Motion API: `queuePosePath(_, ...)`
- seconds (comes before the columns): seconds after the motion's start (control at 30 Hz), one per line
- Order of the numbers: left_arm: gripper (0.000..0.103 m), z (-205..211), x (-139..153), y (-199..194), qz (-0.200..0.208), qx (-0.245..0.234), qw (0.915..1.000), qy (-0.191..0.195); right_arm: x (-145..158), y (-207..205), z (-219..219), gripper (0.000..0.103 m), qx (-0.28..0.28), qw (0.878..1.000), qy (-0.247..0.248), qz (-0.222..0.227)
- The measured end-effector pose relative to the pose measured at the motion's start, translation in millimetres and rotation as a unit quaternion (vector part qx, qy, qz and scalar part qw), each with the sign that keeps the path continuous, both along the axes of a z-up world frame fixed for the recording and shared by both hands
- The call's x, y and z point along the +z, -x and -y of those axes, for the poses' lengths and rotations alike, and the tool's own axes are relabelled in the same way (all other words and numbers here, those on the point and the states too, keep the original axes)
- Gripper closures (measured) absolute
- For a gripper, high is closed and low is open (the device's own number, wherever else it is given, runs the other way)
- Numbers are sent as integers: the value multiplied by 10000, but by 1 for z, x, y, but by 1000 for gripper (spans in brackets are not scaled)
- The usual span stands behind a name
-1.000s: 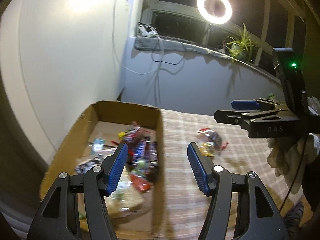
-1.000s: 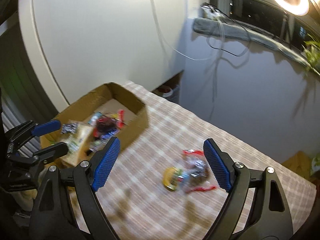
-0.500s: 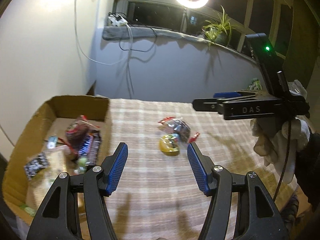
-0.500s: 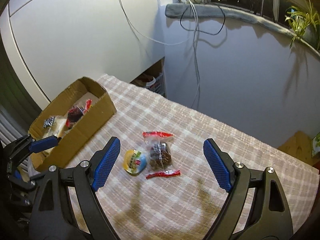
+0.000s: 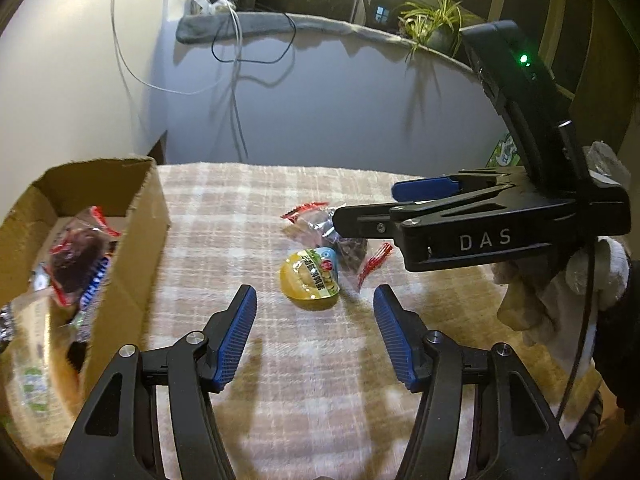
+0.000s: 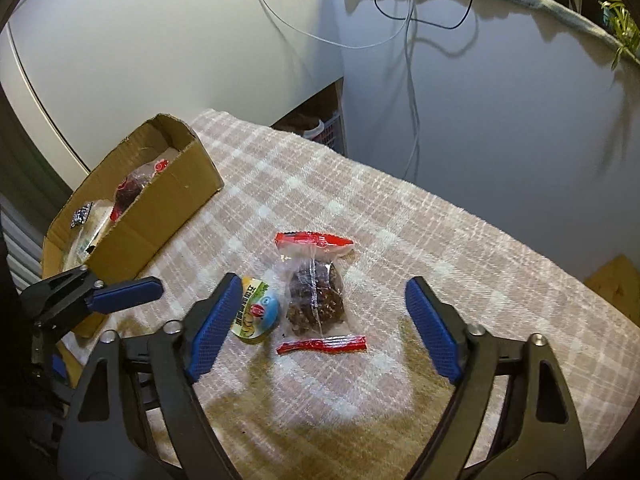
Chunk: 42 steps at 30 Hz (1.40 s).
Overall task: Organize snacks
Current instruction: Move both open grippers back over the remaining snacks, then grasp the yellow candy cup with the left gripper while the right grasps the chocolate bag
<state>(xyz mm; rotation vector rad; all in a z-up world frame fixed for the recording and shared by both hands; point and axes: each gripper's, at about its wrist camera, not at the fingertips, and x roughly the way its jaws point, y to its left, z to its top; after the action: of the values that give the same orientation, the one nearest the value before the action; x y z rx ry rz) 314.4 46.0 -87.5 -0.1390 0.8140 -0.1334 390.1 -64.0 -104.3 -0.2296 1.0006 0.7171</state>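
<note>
You are reaching for the last loose snacks: your right gripper [image 6: 316, 320] closes, nothing gripped, around the clear packet [image 6: 316, 292]; your left gripper [image 5: 316, 344], closing too, faces the yellow cup [image 5: 310, 276]. Clamp, then carry to the box [image 5: 136, 264].

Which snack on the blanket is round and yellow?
The little yellow cup with the printed lid. It lies beside the clear packet, which is flat, has red ends and holds something dark brown.
</note>
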Motion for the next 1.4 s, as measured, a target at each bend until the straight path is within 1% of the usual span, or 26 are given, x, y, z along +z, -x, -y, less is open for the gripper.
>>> queuePosePath(0.4,50,5,-21,-27,-249,-50,9996,-119,-14,-9,-1,28,109,9998,-72,-159)
queuePosePath(0.43,50,5,-22,-28,-262,-52,9996,-131,-15,-10,-1,29,117,9998,-68,-173)
queuePosePath(0.5,51,5,-24,-30,-294,-64,9994,-141,-17,-11,-2,35,135,9997,-47,-208)
queuePosePath(0.73,52,9,-29,-41,-432,-129,9987,-220,-22,-12,-4,42,219,9993,-56,-301)
queuePosePath(0.77,52,9,-29,-44,-439,-131,9987,-229,-22,-12,-4,44,232,9992,-69,-309)
queuePosePath(0.8,52,9,-29,-46,-440,-138,9987,-230,-22,-12,-4,48,244,9991,-86,-330)
queuePosePath(0.9,59,9,-30,-50,-438,-136,9986,-267,-22,-12,-5,59,285,9988,-123,-388)
queuePosePath(0.93,63,10,-30,-51,-433,-133,9986,-270,-22,-11,-5,61,308,9987,-123,-399)
queuePosePath(1.07,65,10,-31,-51,-415,-159,9985,-327,-22,-9,-7,62,361,9987,-69,-358)
queuePosePath(1.13,71,10,-31,-51,-404,-152,9985,-344,-21,-9,-6,63,342,9987,-99,-367)
queuePosePath(1.2,74,9,-31,-52,-400,-133,9986,-323,-20,-9,-4,64,307,9988,-129,-362)
queuePosePath(1.4,76,10,-30,-49,-362,-153,9987,-325,-15,-7,5,65,175,9992,-190,-304)
